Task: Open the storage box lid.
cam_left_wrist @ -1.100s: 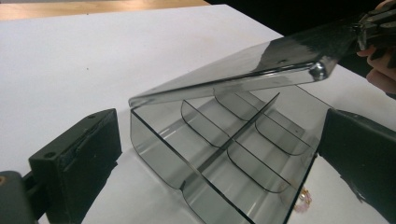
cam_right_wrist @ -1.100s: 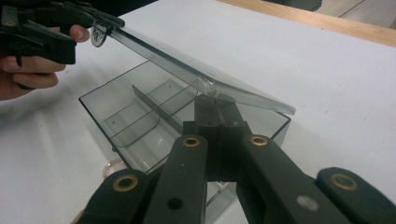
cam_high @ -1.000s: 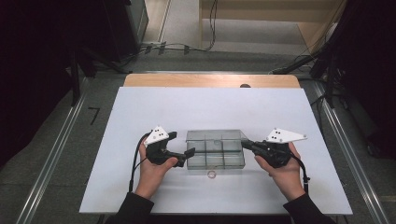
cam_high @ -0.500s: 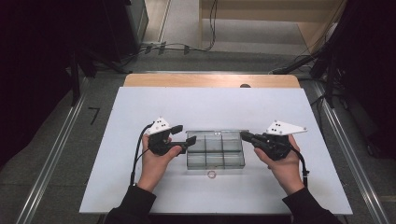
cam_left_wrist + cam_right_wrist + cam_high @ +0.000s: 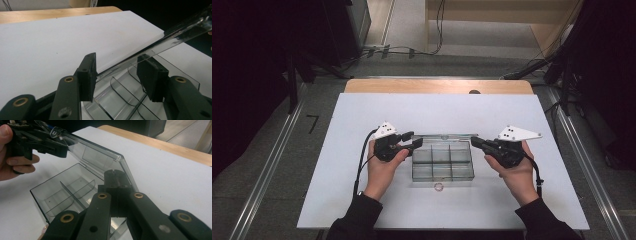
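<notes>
A clear plastic compartment box sits mid-table with its hinged lid raised at a slant. My left gripper is at the box's left end. Its jaws are open and straddle the lid's edge, which touches the left pad. The right gripper is at the box's right end. It is shut, with its tips under the lid near the corner; nothing shows pinched between them. Across the box, the left gripper is at the lid's other corner.
A small ring lies on the white tabletop just in front of the box. A wooden strip borders the table's far edge. Cables and dark equipment are on the floor beyond.
Both grippers have moved away from the person along the box's ends. The lid's front edge has risen from the box.
</notes>
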{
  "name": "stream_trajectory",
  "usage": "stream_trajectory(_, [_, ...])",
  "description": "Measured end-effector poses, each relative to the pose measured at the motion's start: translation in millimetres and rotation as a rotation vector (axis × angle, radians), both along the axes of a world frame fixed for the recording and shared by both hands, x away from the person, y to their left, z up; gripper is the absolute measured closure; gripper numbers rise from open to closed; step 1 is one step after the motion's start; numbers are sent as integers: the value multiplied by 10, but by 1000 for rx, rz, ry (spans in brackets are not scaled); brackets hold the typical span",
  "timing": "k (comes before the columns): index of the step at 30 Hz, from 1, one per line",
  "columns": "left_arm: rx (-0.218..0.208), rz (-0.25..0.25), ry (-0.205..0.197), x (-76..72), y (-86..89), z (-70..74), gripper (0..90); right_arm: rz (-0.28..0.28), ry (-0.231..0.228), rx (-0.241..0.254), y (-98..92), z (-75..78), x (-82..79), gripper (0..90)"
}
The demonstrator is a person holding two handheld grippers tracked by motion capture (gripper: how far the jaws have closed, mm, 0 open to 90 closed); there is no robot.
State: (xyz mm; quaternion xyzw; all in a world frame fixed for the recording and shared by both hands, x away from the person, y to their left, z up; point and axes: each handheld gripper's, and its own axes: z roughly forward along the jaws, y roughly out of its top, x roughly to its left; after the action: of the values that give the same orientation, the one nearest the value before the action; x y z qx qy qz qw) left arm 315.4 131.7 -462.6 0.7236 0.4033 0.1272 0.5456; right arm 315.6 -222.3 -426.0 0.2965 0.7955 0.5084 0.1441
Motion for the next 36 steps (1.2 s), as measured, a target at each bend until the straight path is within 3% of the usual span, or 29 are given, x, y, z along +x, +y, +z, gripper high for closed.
stream_trajectory(15, [-6,3,-2,37,-19,37,531,-7,-20,-9,-144,-17,-9,880])
stream_trajectory(18, [-11,1,0,44,-13,32,536,-20,-3,6,-217,-53,15,823])
stream_trajectory(22, [-22,6,3,59,-7,21,544,-50,-4,19,-245,-82,65,627])
stream_trajectory(26, [-30,12,4,78,-3,14,552,-58,-4,23,-194,-156,160,525])
stream_trajectory(36, [-40,14,17,144,0,-50,568,-29,19,25,-16,-337,369,553])
